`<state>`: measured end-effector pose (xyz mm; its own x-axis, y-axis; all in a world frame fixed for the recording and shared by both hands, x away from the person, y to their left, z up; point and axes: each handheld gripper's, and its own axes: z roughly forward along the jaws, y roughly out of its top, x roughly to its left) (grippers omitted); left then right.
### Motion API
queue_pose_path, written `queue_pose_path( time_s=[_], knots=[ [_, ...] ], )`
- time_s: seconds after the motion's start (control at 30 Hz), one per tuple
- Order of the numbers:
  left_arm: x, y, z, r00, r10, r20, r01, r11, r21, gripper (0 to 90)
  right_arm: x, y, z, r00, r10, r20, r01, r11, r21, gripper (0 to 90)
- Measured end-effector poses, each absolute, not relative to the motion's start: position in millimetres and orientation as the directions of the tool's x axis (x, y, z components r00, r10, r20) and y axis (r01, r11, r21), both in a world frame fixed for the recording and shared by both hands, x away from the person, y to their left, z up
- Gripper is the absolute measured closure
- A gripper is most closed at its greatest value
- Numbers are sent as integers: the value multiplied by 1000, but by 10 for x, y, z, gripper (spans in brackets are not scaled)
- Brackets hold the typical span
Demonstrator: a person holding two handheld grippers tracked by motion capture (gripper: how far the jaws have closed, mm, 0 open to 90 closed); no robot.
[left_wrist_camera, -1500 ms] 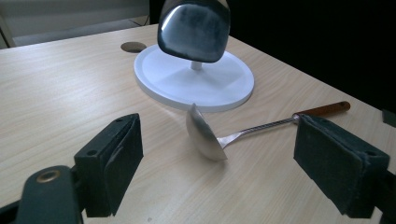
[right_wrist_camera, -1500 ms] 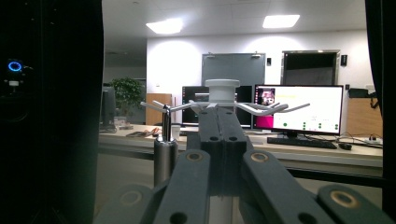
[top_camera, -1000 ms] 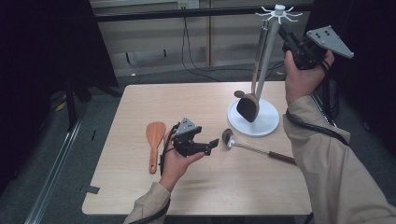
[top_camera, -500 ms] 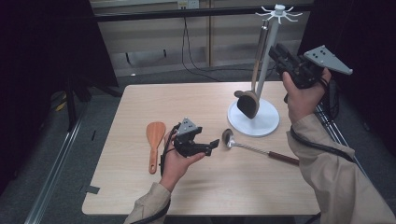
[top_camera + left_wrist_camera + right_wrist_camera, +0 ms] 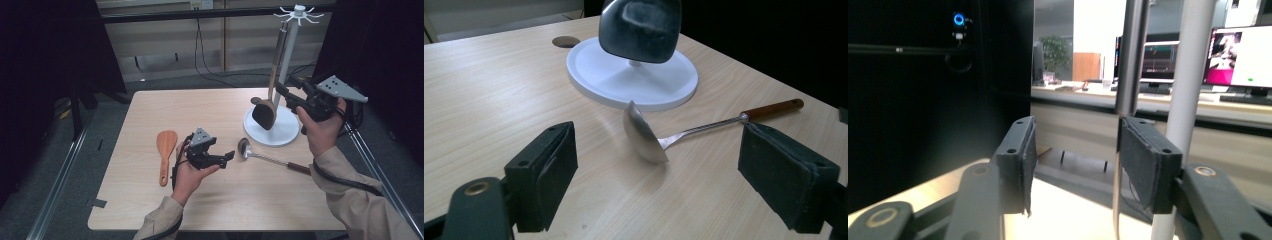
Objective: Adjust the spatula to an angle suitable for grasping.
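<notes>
High view showed the left gripper [image 5: 227, 156] spread wide, low over the worktop [image 5: 150, 110], with the ladle [image 5: 270, 158] lying just ahead of it and a wooden spatula [image 5: 165, 152] behind. The right gripper [image 5: 282, 92] stood unclenched beside the stand [image 5: 272, 131], its hanging dark spoon [image 5: 265, 110] close by

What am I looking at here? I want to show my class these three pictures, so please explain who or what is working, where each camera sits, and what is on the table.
A person works at a wooden table, holding a two-jaw gripper in each hand. One camera looks down from above; one rides on each gripper, looking along its black jaws. The left gripper is open, empty, and faces a metal ladle lying on the table. A wooden spatula lies to its left. The right gripper is open beside a white utensil stand, where a dark spoon hangs. Nothing is held.
</notes>
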<state>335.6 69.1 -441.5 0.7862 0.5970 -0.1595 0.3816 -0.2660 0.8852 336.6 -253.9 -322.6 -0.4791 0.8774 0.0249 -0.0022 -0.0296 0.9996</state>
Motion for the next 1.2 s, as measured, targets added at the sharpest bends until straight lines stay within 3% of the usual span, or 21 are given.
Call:
queue_pose_path(
  time_s=[0.47, 1.2],
  knots=[
    [3328, 689, -4444, 786, 599, -153, 383, -278, 881, 152, 3215, -2612, -3594, -494, 867, 70, 83, -33, 996, 357],
    [3320, 681, -4506, 781, 605, -157, 396, -286, 872, 149, 3102, -2606, -4266, -522, 845, 114, 224, 7, 974, 288]
  ],
)
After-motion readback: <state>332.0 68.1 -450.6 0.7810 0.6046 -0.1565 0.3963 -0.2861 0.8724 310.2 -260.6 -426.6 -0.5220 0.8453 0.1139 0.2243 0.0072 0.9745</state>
